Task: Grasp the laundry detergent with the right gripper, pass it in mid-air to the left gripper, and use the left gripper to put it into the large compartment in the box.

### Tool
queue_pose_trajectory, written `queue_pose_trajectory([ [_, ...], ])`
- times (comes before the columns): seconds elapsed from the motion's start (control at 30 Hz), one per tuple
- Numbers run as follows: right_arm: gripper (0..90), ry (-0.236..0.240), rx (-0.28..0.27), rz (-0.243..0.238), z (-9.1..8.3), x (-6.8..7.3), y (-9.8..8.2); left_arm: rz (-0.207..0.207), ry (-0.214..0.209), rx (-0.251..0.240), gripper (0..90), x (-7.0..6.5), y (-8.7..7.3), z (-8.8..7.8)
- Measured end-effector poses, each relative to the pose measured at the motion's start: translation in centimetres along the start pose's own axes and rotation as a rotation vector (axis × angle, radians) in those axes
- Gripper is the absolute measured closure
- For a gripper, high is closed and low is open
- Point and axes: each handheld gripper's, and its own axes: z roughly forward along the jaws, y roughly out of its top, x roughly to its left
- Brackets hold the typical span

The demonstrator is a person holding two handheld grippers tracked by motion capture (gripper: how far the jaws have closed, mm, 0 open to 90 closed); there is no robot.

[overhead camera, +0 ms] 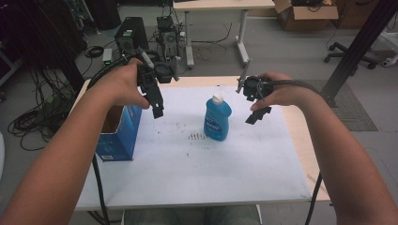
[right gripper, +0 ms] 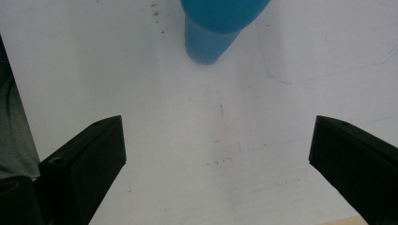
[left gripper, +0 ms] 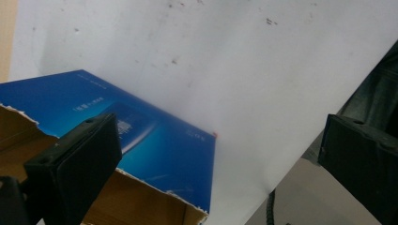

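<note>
Cables, computer towers and a cardboard carton clutter the floor behind a pale wooden table [overhead camera: 300, 136] topped with a white sheet [overhead camera: 197, 173] speckled with dark marks. On that sheet a blue bottle [overhead camera: 217, 117] with a white cap stands upright near the middle, and an open blue box [overhead camera: 119, 133] sits at the left edge, its torn cardboard rim up. A person holds both tools above the surface: the left gripper [overhead camera: 157, 108] hangs over the space between box and bottle, just beside the box, and the right gripper [overhead camera: 257, 115] hovers just right of the bottle, apart from it. From the left gripper view its jaws stand wide apart with nothing between them, the box [left gripper: 141, 140] below and the sheet [left gripper: 244, 70] beyond; the right gripper view shows jaws equally wide and empty, with the bottle [right gripper: 216, 28] ahead at the top of frame. My guess is the bottle is about to be picked up and put in the box. To do it well, I would bring the right gripper in level and square to the body, below the shoulder, close gently since the plastic will flex, and lift straight up so it does not topple. The left could steady the box.
</note>
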Motion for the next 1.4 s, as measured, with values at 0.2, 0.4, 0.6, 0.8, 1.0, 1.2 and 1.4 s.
queue_pose_trajectory([
  [0.2,4.3,0.0,-0.019,0.012,0.5,0.3,-0.3,0.032,0.002,0.001,0.2,-1.3,-0.4,0.0],
  [0.4,4.3,0.003,-0.034,0.021,1.1,0.5,-0.6,0.071,-0.004,0.013,0.3,-2.3,-0.7,0.3],
  [0.6,4.3,0.009,-0.051,0.027,2.0,0.8,-1.1,0.111,-0.014,0.01,0.3,-3.0,-1.0,1.0],
  [0.8,4.3,0.01,-0.085,0.041,3.1,1.0,-1.6,0.144,-0.012,0.013,0.2,-3.6,-1.5,1.2],
  [1.0,4.2,0.016,-0.102,0.049,4.1,1.2,-1.8,0.16,-0.009,0.011,0.3,-4.1,-1.9,1.0],
  [1.2,4.1,0.008,-0.159,0.087,5.1,1.2,-2.2,0.173,-0.006,0.016,0.3,-4.5,-2.3,0.8],
  [1.4,4.2,0.005,-0.198,0.101,5.8,1.3,-2.5,0.177,-0.007,0.015,0.3,-4.7,-2.6,0.7],
])
